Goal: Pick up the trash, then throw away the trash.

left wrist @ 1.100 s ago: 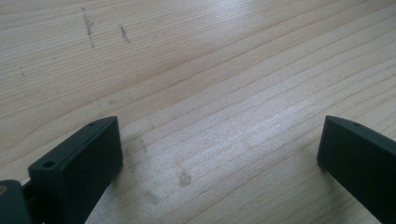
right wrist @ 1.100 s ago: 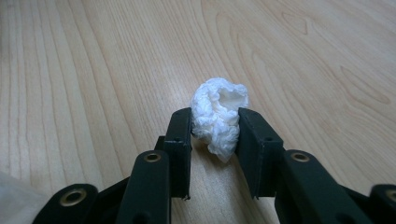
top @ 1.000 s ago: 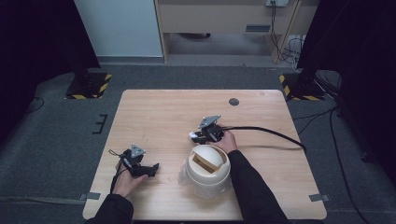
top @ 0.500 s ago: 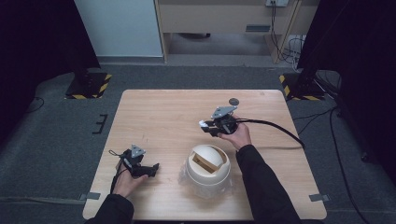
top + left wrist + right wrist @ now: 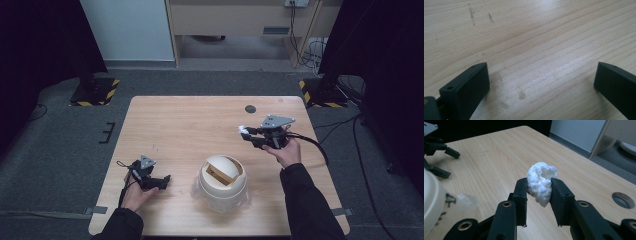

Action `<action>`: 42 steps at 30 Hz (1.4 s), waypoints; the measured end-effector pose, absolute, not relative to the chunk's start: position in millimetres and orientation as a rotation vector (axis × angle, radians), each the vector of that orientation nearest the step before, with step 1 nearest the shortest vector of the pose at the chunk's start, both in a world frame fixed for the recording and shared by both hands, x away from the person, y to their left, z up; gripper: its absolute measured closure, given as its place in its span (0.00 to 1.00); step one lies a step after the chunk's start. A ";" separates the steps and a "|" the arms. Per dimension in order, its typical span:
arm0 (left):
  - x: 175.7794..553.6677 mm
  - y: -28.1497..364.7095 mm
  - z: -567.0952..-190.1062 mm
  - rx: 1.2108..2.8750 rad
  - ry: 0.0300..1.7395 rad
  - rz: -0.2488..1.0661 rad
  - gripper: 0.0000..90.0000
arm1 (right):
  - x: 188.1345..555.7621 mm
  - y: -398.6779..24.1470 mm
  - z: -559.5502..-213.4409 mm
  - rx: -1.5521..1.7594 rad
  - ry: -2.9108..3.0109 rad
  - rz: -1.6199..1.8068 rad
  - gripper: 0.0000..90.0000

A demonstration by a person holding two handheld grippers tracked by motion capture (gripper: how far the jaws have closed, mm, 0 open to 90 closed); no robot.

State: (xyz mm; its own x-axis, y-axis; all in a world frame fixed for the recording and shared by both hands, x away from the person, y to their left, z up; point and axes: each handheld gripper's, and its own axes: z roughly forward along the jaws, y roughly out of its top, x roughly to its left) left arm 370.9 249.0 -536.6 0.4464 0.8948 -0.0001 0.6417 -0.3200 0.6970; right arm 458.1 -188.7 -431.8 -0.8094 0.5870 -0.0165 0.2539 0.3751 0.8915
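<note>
From the high view I have the right gripper (image 5: pixel 248 134) lifted above the table (image 5: pixel 190 125), right of centre, with a white wad of paper (image 5: pixel 243 130) pinched at its tip. My left gripper (image 5: pixel 159 181) sits low near the front left corner, well apart from it. Between the two hands, near the front edge, stands a white bin (image 5: pixel 222 182) with a swing lid, on a bit of clear plastic.

In the left gripper view my fingers (image 5: pixel 470 86) stand wide apart over bare wood, nothing between them.

In the right gripper view the fingers (image 5: pixel 560 195) are clamped on both sides of the crumpled paper wad (image 5: pixel 541 182), held clear above the table (image 5: pixel 499 157). The bin's rim (image 5: pixel 431 200) shows at the left edge, and a round hole (image 5: pixel 624 199) in the tabletop at the right.
</note>
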 end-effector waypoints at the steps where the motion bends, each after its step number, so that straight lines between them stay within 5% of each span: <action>1: 370.9 248.9 -536.6 2.071 1.282 0.520 0.00 | 454.4 -193.4 -431.7 0.747 2.294 1.427 0.75; 23: 369.5 247.7 -536.5 2.070 1.287 0.521 0.00 | 403.4 -259.1 -418.9 0.814 2.131 1.606 0.74; 42: 369.4 247.7 -536.5 2.069 1.288 0.521 0.00 | 383.3 -266.6 -373.4 0.673 2.043 1.774 0.75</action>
